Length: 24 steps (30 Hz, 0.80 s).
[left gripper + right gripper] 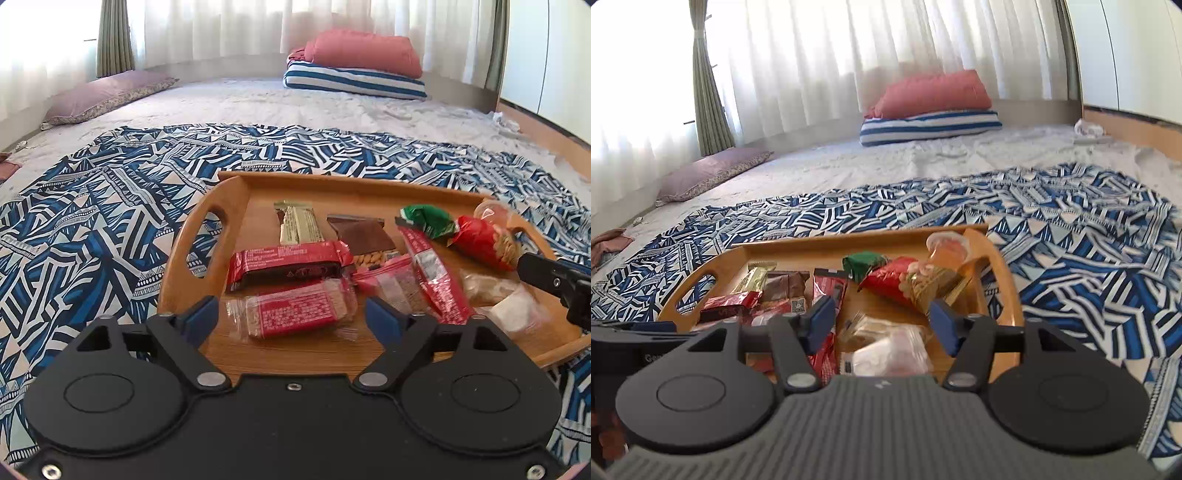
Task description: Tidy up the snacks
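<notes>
A wooden tray [332,181] on the bed holds several snacks. My left gripper [291,315] is open over its near edge, and a clear cracker pack with a red label [299,314] lies between the fingers untouched. Behind it are a dark red bar [288,260], a gold-green bar [297,225] and a brown packet [360,236]. My right gripper [882,323] is open above clear packets [886,350] at the tray's [849,240] right end, just short of a red nut bag [901,282], a green wrapper [864,262] and a clear jelly cup [947,247].
The tray rests on a blue-and-white patterned cloth [110,221] spread over a pale bedsheet [258,99]. A mauve pillow [107,92] lies far left, and a pink cushion on a striped pillow [354,79] sits at the back by the curtains. A wooden bed edge [535,133] runs along the right.
</notes>
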Tool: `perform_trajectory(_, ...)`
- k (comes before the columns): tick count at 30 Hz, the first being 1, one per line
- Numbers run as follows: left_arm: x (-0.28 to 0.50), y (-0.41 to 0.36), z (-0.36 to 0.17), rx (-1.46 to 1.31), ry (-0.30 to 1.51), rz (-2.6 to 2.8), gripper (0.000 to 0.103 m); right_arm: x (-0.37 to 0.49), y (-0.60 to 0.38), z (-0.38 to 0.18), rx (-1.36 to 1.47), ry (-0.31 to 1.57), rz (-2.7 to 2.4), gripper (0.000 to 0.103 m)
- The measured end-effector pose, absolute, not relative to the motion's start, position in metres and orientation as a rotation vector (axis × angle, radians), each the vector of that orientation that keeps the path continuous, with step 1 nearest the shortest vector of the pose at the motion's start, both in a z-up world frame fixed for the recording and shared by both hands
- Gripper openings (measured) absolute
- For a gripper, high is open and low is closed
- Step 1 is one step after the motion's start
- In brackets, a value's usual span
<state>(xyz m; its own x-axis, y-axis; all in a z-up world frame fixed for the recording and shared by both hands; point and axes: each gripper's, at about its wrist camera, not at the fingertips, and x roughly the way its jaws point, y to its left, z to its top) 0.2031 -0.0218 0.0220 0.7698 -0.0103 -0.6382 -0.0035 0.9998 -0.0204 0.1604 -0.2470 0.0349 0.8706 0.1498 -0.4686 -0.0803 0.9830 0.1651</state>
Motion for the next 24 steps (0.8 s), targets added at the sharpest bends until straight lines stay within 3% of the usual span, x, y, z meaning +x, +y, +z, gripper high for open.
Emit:
perform_trajectory(9, 0.180, -0.021, 0.042, -0.018, 0.671, -0.031, 0.100, 0.137, -0.239, 0.053, 0.074, 0.455, 0.081, 0.090)
perform_trajectory(24, 0.122, -0.021, 0.058, 0.009, 0.654, -0.054, 0.103, 0.086, -0.242, 0.060, 0.084, 0.450, 0.010, 0.095)
